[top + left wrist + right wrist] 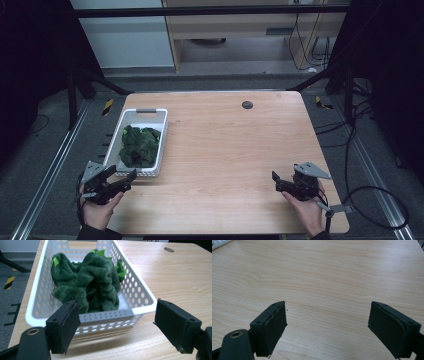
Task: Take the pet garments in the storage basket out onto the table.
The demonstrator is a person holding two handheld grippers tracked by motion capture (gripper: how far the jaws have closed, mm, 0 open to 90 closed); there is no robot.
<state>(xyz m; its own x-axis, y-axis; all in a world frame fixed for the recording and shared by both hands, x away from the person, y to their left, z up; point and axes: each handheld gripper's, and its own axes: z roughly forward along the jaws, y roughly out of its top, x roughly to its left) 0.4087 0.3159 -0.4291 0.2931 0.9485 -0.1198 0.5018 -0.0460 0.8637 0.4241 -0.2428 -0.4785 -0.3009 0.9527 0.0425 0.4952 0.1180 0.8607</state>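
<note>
From the high view I see the light wooden square table (220, 150) across the middle of the frame, with the white perforated plastic basket (161, 137) at its left edge. Inside the basket lies the crumpled dark green plush cloth (140, 146); my left gripper view adds its small bright green tags. My left gripper (120, 179) sits at lower left, just before the basket's near wall, jaws spread and empty. My right gripper (276, 181), lower right, is likewise released over bare wood.
</note>
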